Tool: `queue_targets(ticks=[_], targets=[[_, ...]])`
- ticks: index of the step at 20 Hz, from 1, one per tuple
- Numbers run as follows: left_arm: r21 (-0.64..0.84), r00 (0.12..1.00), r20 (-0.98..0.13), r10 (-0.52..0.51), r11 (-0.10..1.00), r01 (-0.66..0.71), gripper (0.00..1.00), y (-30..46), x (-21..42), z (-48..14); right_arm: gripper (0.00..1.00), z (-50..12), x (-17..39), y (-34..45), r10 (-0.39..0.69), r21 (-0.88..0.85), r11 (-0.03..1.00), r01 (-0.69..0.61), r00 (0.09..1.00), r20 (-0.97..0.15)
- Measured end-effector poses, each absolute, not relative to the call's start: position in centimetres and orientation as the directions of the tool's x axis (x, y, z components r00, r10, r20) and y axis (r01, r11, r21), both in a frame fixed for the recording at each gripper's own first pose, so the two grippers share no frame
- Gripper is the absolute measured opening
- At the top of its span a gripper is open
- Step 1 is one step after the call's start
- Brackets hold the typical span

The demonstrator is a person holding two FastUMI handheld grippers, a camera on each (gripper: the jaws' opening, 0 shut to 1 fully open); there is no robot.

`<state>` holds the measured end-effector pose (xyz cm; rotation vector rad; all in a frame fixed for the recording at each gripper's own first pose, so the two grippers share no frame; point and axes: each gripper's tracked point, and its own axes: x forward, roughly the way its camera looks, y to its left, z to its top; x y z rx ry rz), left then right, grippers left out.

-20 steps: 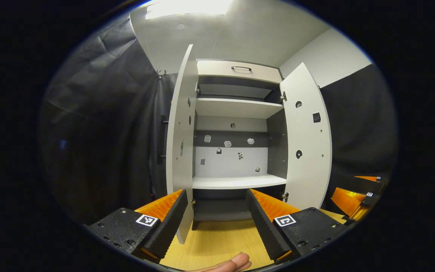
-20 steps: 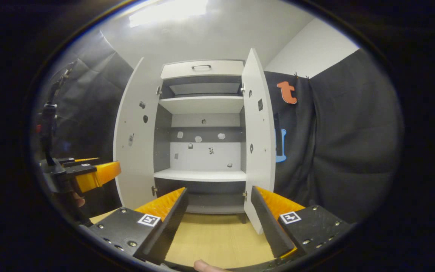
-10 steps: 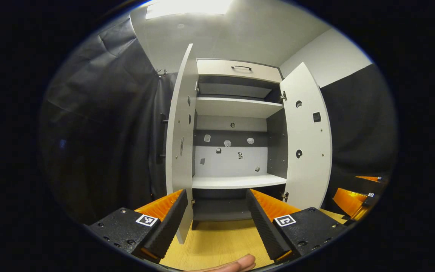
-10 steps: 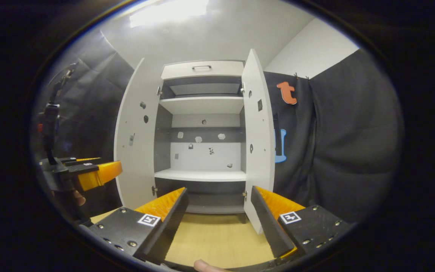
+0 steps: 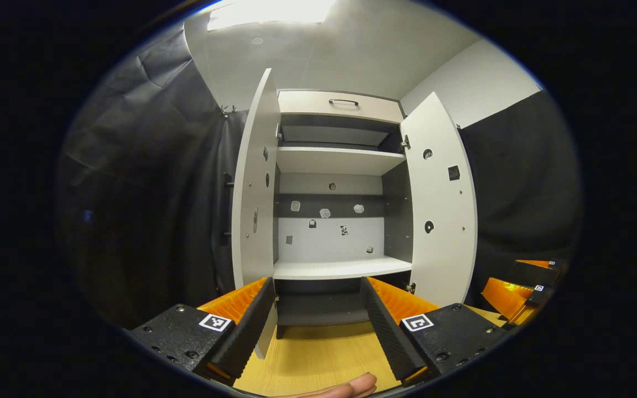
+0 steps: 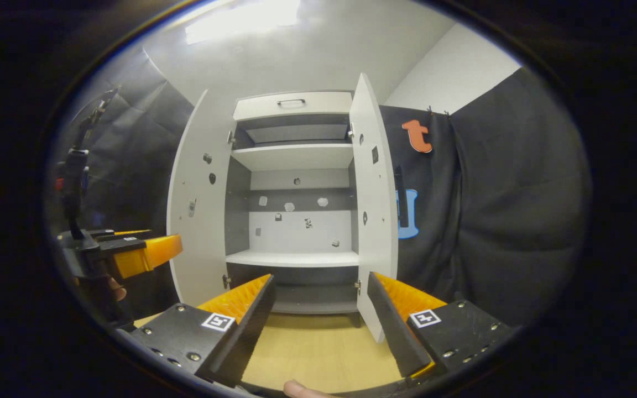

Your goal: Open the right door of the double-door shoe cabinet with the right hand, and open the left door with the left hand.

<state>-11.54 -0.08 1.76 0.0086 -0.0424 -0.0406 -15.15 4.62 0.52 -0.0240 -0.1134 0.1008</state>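
Note:
The white shoe cabinet (image 5: 340,160) stands ahead with both doors swung out. In the left gripper view its left door (image 5: 252,188) is nearly edge-on and its right door (image 5: 440,210) shows its inner face. My left gripper (image 5: 316,280) is open, holds nothing and is short of the cabinet. In the right gripper view the left door (image 6: 197,210) shows its inner face and the right door (image 6: 374,199) is nearly edge-on. My right gripper (image 6: 321,276) is open and holds nothing. Each view also shows the other gripper off to the side, the right gripper (image 5: 517,282) and the left gripper (image 6: 158,243).
Inside are two white shelves (image 5: 340,268), bare, and a back panel (image 5: 324,232) with small stickers. A drawer with a dark handle (image 5: 343,101) tops the cabinet. Light wooden floor (image 6: 318,348) lies in front. Black cloth hangs on both sides. A fingertip (image 5: 346,387) shows at the bottom.
The cabinet has slid slightly left and looks a little smaller in both views, so both grippers have drawn back a bit. Doors and jaws stand as before.

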Motion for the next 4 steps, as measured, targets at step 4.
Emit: queue_targets(ticks=[4], targets=[[-0.001, 0.999, 0.039, -0.032, 0.999, 0.032, 0.96, 0.44, -11.49, 1.57, 0.99, 0.35, -15.12, 5.21, 0.109, -0.029, 0.994, -0.107, 0.988, 0.110]])
